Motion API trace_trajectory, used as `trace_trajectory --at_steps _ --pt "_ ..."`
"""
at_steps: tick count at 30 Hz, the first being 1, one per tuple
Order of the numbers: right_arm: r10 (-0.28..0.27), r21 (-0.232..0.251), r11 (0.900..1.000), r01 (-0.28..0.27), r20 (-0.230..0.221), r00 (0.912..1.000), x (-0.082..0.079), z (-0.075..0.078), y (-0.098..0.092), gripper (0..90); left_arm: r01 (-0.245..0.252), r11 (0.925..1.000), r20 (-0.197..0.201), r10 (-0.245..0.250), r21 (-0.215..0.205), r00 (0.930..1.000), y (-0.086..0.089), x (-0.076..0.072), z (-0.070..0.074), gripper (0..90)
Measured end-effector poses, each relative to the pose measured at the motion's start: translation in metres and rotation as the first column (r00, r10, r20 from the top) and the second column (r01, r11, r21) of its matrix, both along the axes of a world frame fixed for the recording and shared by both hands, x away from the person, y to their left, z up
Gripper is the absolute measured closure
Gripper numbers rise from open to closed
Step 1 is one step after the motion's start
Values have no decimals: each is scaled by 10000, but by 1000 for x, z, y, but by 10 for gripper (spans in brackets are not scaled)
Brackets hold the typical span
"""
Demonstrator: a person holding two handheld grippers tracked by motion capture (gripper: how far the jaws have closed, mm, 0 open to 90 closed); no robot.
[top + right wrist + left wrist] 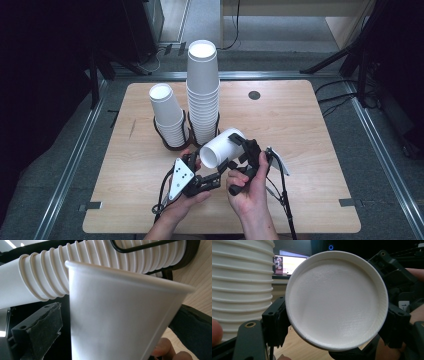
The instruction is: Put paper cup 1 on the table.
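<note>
A white paper cup [220,147] lies on its side above the table's front middle, between both grippers. In the left gripper view its recessed bottom [337,300] faces the camera. My left gripper [214,169] is shut on the cup near that base, one black pad [274,323] on each flank. My right gripper [243,147] reaches the cup from the right. In the right gripper view the cup's wall [120,315] rises between its jaws. The one visible pad [37,327] stands slightly off the wall, and the other jaw is hidden behind the cup.
Two stacks of white cups stand in black wire holders [172,142] just behind the grippers, a tall stack [202,90] and a shorter stack [167,112]. The wooden table [300,125] has a dark round grommet [254,95] at the back.
</note>
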State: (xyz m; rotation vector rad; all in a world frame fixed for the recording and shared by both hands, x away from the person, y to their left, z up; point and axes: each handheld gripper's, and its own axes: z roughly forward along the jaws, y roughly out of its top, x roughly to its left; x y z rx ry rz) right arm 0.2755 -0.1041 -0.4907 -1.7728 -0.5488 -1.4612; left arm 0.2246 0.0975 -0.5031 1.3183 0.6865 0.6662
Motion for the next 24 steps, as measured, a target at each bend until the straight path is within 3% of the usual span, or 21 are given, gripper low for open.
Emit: trace_trajectory --at_steps 8,11,15,24 --pt "-13 203 9998 12 47 10000 3 -2 3 0 130 9999 -43 -130 -22 9999 -1 0 0 229" --pt "85 530 9986 -92 118 9999 4 -4 4 24 345 9994 -36 -345 -102 9994 1 0 0 229" --pt "68 553 9984 -73 88 9999 5 -7 5 108 389 9992 -47 -389 -59 9992 1 0 0 227" --pt "-166 428 9990 148 437 9989 3 -9 6 135 580 9982 -241 -577 131 9980 5 2 1 215"
